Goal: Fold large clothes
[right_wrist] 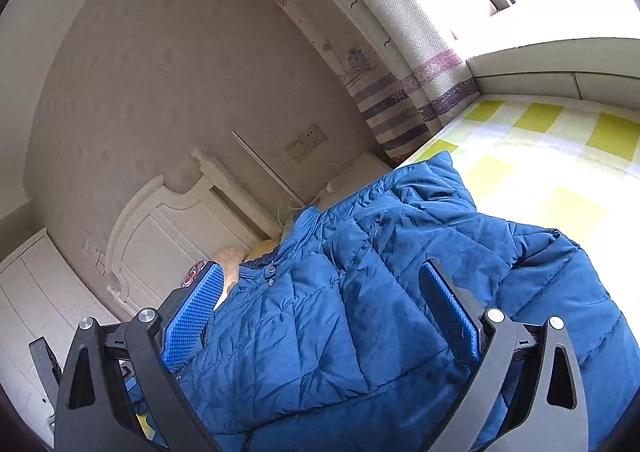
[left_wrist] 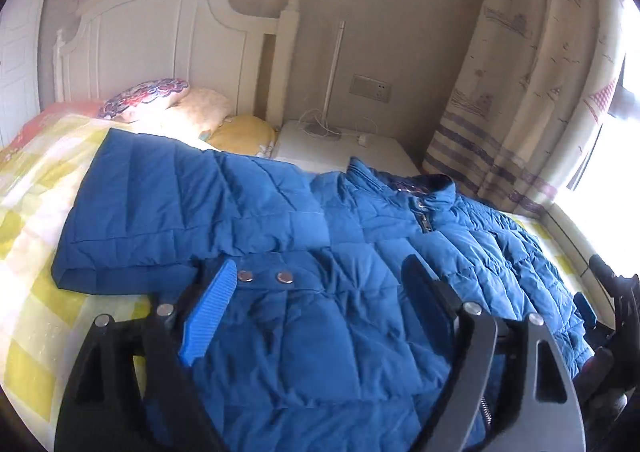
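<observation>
Bright window (left_wrist: 624,155) glare, washed-out bedspread (right_wrist: 532,155), fisheye-warped dark corners

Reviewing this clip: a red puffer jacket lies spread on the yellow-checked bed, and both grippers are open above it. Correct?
Not quite: the puffer jacket is blue, not red, as the left wrist view shows. The rest holds: it lies spread on the yellow-checked bed, with the left gripper and right gripper open above it.

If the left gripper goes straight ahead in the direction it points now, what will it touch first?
Most likely the blue padded jacket: the open left gripper has jacket fabric between its fingers. Depth is unclear.
</observation>
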Demonstrator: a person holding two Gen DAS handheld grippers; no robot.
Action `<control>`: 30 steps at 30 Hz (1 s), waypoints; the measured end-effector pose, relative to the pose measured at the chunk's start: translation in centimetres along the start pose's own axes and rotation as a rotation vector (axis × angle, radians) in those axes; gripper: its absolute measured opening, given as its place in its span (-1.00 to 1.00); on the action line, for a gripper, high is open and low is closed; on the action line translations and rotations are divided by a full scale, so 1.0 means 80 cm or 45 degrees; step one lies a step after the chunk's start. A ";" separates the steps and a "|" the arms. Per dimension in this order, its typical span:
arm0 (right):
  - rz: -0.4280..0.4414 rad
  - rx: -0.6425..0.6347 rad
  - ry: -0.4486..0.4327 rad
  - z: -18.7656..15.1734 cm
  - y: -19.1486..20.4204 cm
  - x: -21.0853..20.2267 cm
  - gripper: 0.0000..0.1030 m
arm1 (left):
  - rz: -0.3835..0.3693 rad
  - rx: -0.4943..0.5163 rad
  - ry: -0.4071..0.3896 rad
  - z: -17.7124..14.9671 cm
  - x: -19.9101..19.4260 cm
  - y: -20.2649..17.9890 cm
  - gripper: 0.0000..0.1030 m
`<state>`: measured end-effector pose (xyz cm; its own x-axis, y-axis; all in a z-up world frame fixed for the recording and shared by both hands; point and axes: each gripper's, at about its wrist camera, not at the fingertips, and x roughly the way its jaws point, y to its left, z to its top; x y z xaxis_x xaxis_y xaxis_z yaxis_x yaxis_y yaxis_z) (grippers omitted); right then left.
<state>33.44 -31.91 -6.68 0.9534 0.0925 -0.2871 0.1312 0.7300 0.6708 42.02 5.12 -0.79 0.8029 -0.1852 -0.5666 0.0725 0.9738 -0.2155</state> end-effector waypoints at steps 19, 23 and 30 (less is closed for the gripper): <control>0.365 -0.501 0.742 -0.064 0.223 0.177 0.84 | 0.130 -0.183 0.229 -0.045 0.033 0.087 0.04; 0.387 -0.421 0.990 -0.096 0.264 0.268 0.84 | 0.081 -0.228 0.216 -0.048 0.031 0.095 0.05; 0.257 -0.497 1.166 -0.152 0.278 0.347 0.78 | 0.038 -0.238 0.198 -0.051 0.027 0.103 0.05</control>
<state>59.48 -4.89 -8.08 0.3515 0.6022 -0.7168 -0.2635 0.7984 0.5414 41.96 12.16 -7.04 0.7013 -0.1890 -0.6874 -0.0720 0.9405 -0.3321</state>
